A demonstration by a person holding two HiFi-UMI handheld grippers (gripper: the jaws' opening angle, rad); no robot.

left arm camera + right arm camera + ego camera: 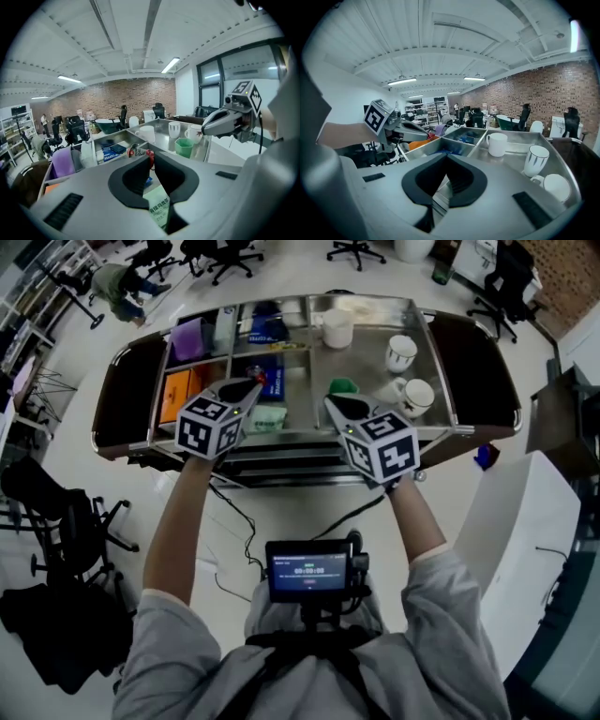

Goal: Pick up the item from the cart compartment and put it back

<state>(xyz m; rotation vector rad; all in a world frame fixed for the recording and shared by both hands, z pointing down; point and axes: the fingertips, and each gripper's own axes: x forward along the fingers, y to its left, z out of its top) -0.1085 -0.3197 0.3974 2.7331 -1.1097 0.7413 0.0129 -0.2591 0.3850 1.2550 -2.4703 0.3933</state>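
Note:
My left gripper (253, 386) hangs over the cart's (367, 360) middle compartments, shut on a small red-and-white packet (136, 152). Only the packet's red end (255, 374) shows at the jaw tips in the head view. Below the left jaws lies a green sachet (160, 209) in the front compartment (269, 418). My right gripper (330, 401) is held over the cart's front edge next to a green cup (343, 386). In the right gripper view its jaws (446, 155) are shut with nothing between them. The left gripper (401, 127) shows at the left there.
Three white mugs (401, 352) (415, 397) (337, 329) stand on the steel tray at the right. Left compartments hold an orange item (175, 395), a purple item (187, 338) and a blue coffee box (267, 331). Office chairs (56, 521) stand around the cart.

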